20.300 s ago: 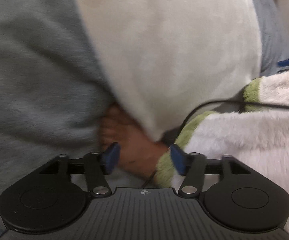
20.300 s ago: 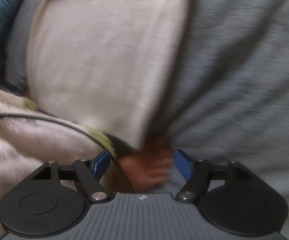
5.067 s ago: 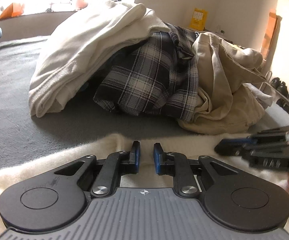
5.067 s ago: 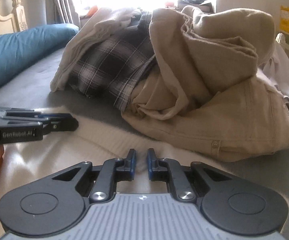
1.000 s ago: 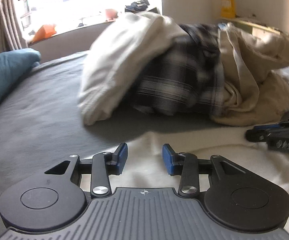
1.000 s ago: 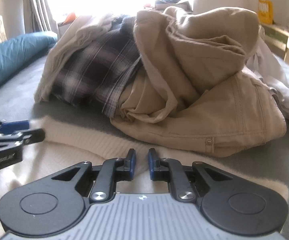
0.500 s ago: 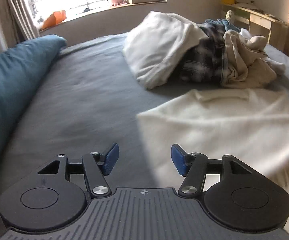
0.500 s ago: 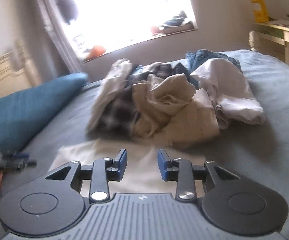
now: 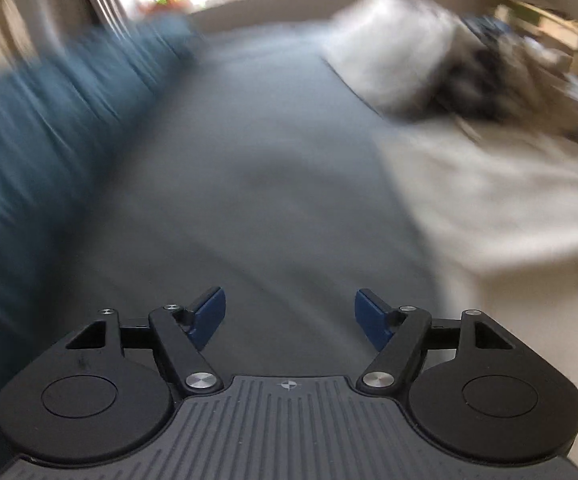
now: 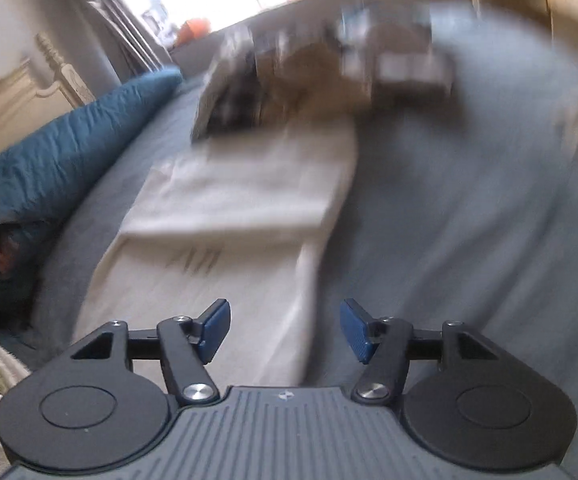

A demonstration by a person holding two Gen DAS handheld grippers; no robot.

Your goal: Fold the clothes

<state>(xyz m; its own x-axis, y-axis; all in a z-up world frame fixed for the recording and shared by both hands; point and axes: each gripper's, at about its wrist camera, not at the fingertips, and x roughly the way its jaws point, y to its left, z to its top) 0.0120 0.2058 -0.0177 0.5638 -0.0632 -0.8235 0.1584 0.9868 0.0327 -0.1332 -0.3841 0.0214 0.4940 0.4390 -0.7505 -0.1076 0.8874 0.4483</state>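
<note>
Cream garment lies flat ahead of the wide-open, empty right gripper.

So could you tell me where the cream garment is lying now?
In the right wrist view the cream garment lies flat on the grey bed, between the blue pillow and the clothes pile.

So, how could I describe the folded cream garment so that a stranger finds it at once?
On the wide grey bed cover, look in front of the crumpled heap of unfolded clothes. The folded cream garment lies there alone, pale, long and flat, unlike the bulky mixed pile behind it.
</note>
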